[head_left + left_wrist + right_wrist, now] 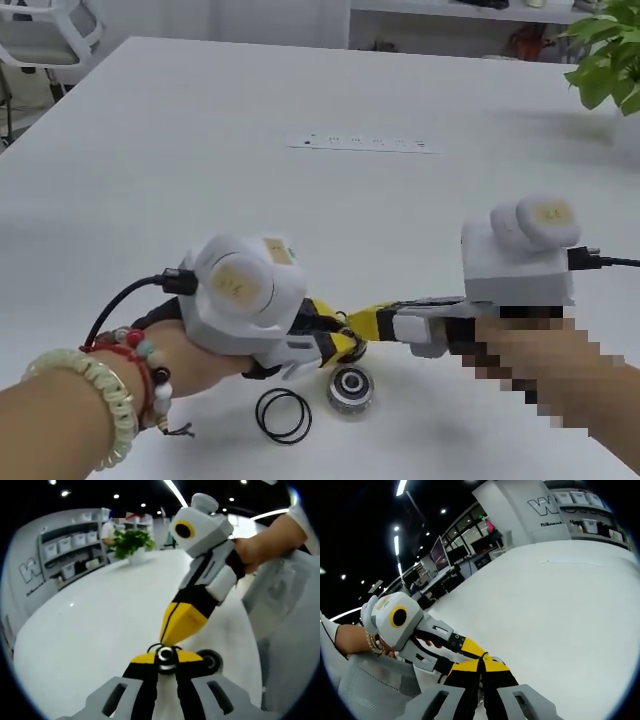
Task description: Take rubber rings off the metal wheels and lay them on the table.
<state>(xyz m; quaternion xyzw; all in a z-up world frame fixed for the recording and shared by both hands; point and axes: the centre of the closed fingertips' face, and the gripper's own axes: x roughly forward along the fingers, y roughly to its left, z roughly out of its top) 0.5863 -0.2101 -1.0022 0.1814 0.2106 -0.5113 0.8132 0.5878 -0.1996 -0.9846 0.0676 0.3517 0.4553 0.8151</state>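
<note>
Rubber rings [283, 413] lie near the left gripper [351, 345], which clamps a metal wheel [166, 658].

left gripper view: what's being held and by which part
The left gripper clamps a small metal wheel by its sides; the right gripper seems to pinch the wheel's rubber ring at its far edge.

Left gripper [352, 345] & right gripper [368, 322]: white rounded housings w/ pale-yellow round patches, grey bodies, yellow-and-black jaws. Black cable [125, 300] plugs into left unit. Left wrist wears pale bead bracelet [100, 400] plus red & multicolour bead strand [145, 365].
</note>
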